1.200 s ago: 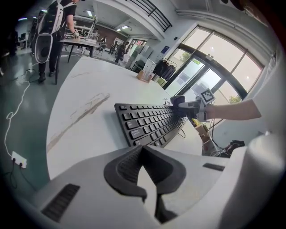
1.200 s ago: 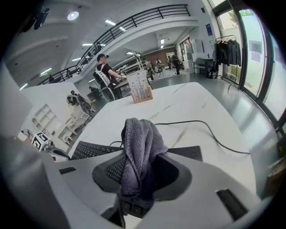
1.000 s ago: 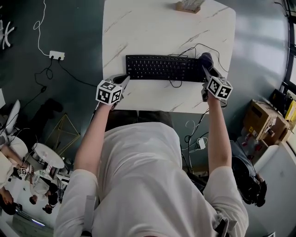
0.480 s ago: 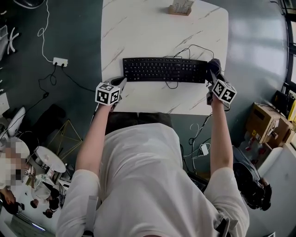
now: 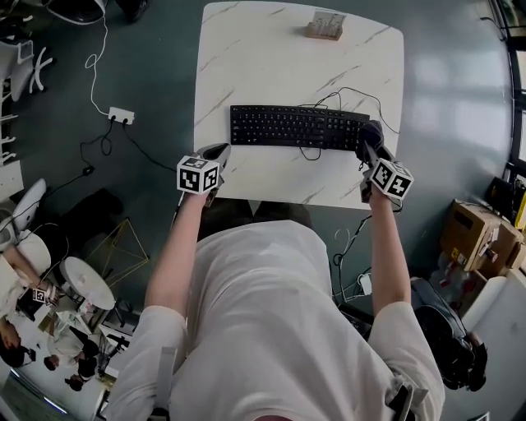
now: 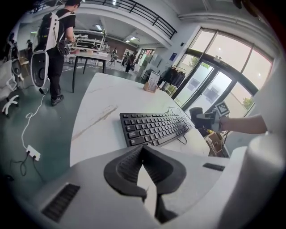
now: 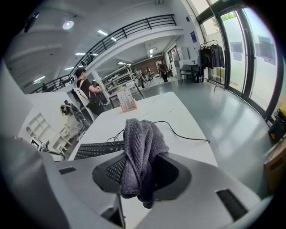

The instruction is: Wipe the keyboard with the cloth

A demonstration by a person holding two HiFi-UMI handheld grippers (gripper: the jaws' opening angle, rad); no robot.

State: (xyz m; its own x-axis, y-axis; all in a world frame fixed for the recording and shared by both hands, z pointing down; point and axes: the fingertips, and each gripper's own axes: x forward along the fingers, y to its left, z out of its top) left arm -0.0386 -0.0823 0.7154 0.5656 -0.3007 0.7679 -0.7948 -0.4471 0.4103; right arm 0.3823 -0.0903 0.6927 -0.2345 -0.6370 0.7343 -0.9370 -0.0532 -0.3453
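A black keyboard (image 5: 296, 127) lies across the middle of the white marble table (image 5: 246, 66); it also shows in the left gripper view (image 6: 154, 127) and partly in the right gripper view (image 7: 96, 150). My right gripper (image 5: 368, 140) sits at the keyboard's right end, shut on a bunched dark grey cloth (image 7: 140, 152); in the head view the cloth (image 5: 369, 131) is a dark lump touching the keyboard's right edge. My left gripper (image 5: 218, 152) hovers at the table's front left edge, jaws shut and holding nothing (image 6: 143, 150).
A small wooden card holder (image 5: 325, 25) stands at the table's far edge. The keyboard cable (image 5: 349, 94) loops behind the keyboard. A power strip (image 5: 121, 116) and cords lie on the floor to the left. Cardboard boxes (image 5: 481, 234) sit at the right.
The head view has shifted, so the table sits further right. The right gripper with the cloth has drawn back from beyond the keyboard's right end onto its right edge. The left gripper stays put.
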